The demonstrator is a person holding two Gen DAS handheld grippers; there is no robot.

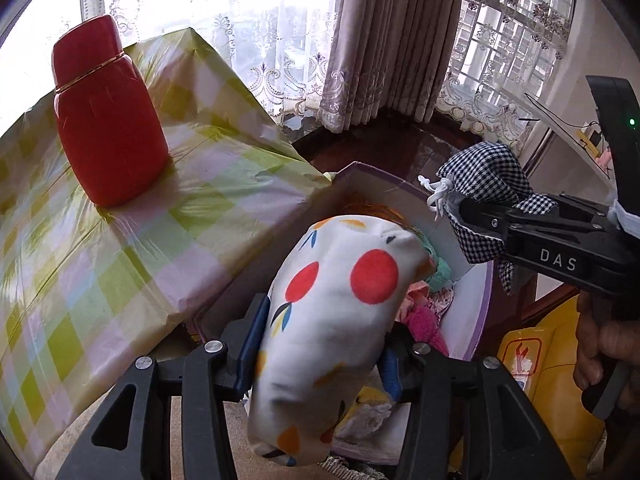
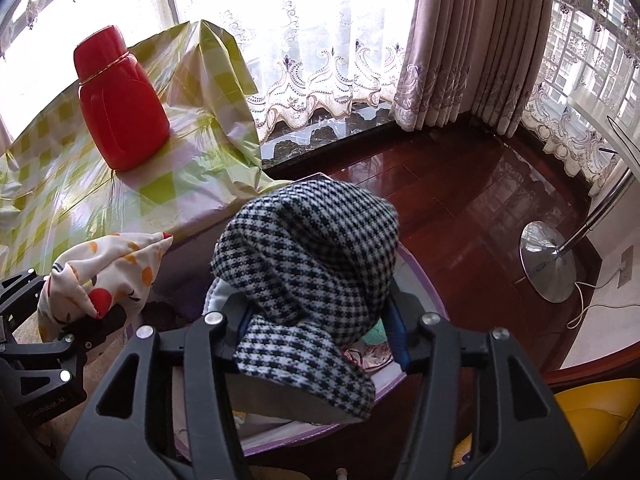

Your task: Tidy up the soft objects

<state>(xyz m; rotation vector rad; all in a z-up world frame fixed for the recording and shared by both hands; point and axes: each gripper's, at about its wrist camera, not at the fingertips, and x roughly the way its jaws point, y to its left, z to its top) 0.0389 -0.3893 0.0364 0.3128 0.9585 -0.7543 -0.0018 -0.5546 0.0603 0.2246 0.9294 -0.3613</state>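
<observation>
A white pouch [image 1: 332, 320] printed with red and orange fruit sits between the fingers of my left gripper [image 1: 320, 344], and both pads touch its sides. It hangs over an open lilac-rimmed box [image 1: 480, 312] that holds pink and teal soft things [image 1: 424, 324]. A black-and-white houndstooth drawstring bag [image 2: 312, 256] lies between the fingers of my right gripper [image 2: 320, 320]. The jaws stand wide, with a gap at the right pad, above the same box [image 2: 424, 280]. In the left wrist view the right gripper [image 1: 464, 208] shows at the right, with a hand [image 1: 600, 344] on its handle.
A red flask [image 1: 104, 120] stands on the table under a green checked plastic cloth [image 1: 160, 240], left of the box. Dark glossy wood floor, curtains and windows lie beyond. A floor lamp's metal base [image 2: 548, 268] stands at the right. A yellow object [image 2: 592, 412] lies at the lower right.
</observation>
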